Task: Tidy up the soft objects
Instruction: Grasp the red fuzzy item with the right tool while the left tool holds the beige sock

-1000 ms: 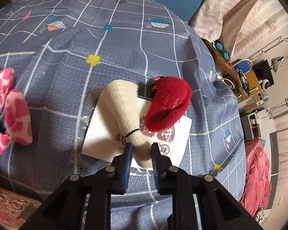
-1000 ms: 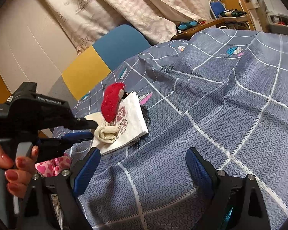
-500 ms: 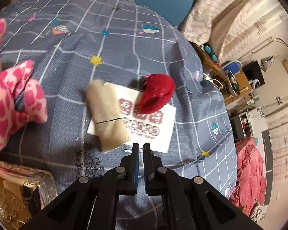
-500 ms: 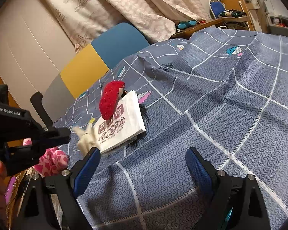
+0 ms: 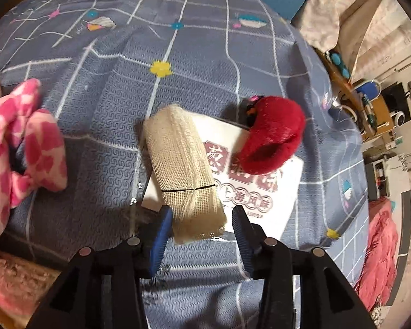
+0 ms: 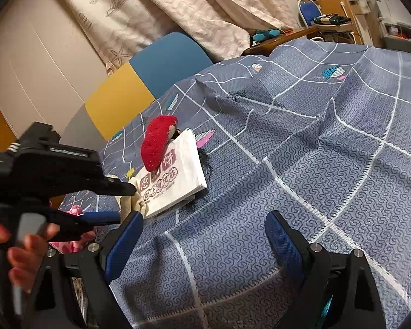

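Observation:
A cream gauze roll (image 5: 182, 170) tied with a black band lies on a white printed packet (image 5: 249, 189), next to a red plush ring (image 5: 272, 137). My left gripper (image 5: 202, 227) is open, its fingers on either side of the roll's near end. In the right wrist view the roll (image 6: 133, 197), packet (image 6: 175, 176) and red plush (image 6: 157, 145) sit at mid-left, with the left gripper (image 6: 123, 201) beside the roll. My right gripper (image 6: 202, 241) is open and empty over the blue-grey tablecloth (image 6: 315, 164).
A pink-and-white plush toy (image 5: 16, 139) lies at the left of the table. A patterned box corner (image 5: 11, 279) sits at the near left. A blue and yellow chair (image 6: 150, 74) stands behind the table. A desk with clutter (image 5: 370, 109) is at the right.
My left gripper was shut on the roll's end, pulled back shut and empty, and now has opened and come forward around the roll's near end. The right gripper has not moved.

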### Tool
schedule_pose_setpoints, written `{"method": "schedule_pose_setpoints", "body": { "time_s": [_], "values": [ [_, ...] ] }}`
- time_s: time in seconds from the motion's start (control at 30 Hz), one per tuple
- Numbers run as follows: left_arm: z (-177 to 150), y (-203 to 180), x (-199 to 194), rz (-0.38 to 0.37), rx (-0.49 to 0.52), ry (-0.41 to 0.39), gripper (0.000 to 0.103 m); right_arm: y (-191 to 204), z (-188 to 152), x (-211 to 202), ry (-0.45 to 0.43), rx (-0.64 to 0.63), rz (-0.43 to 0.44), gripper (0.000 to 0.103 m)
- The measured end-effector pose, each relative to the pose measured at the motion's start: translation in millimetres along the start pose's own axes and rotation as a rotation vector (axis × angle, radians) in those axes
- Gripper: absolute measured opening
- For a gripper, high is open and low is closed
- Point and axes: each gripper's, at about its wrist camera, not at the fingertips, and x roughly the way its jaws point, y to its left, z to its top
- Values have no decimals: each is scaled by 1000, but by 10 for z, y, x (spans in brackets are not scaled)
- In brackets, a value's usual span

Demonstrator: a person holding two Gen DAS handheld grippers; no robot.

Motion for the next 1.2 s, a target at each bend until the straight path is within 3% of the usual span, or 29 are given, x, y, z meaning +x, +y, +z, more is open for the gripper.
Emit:
{"method": "schedule_pose_setpoints", "body": {
  "time_s": [0.23, 0.27, 0.33, 0.47, 0.5, 0.67, 0.73, 0.77, 0.8, 0.87, 0.97, 1.07, 1.13, 1.2],
  "values": [
    [-63, -53, -12, 12, 76, -74, 36, 3, -5, 2, -3, 0, 2, 92],
    [-87, -61, -30, 11, 84, -79, 33, 0, -6, 0, -3, 0, 2, 92],
    [-97, -70, -83, -8, 88, -88, 17, 2, -7, 1, -4, 1, 3, 92],
    [-163, -57, -266, -55, 102, -110, 12, 3, -9, 0, -4, 1, 4, 92],
    [-176, -15, -282, -59, 101, -110, 5, 5, -9, 1, -3, 1, 2, 92],
    [-220, 11, -270, -61, 116, -91, 6, 1, -7, -1, -1, 1, -2, 92],
    [-201, -8, -244, -52, 106, -82, 14, 1, -3, 0, 0, 1, -4, 92],
    [-197, -21, -214, -37, 106, -62, 30, 0, -3, -5, -2, 3, -6, 92],
    [-186, -55, -167, -18, 111, -37, 38, -8, 0, -20, -7, 8, -9, 92],
    [-173, -70, -120, 2, 108, -24, 41, -58, 43, -54, -10, 46, -4, 93],
    [-156, -58, -61, 17, 99, -18, 42, -93, 215, -11, 28, 82, -11, 93],
    [-176, -80, -9, 26, 120, -24, 41, -40, 576, -26, -13, 90, 7, 96],
    [-208, -97, -25, 31, 132, -41, 33, 83, 784, 68, 12, 57, 8, 96],
    [-247, -96, -77, 11, 136, -56, 17, 274, 980, 315, 97, -5, -14, 96]
  ]
}}
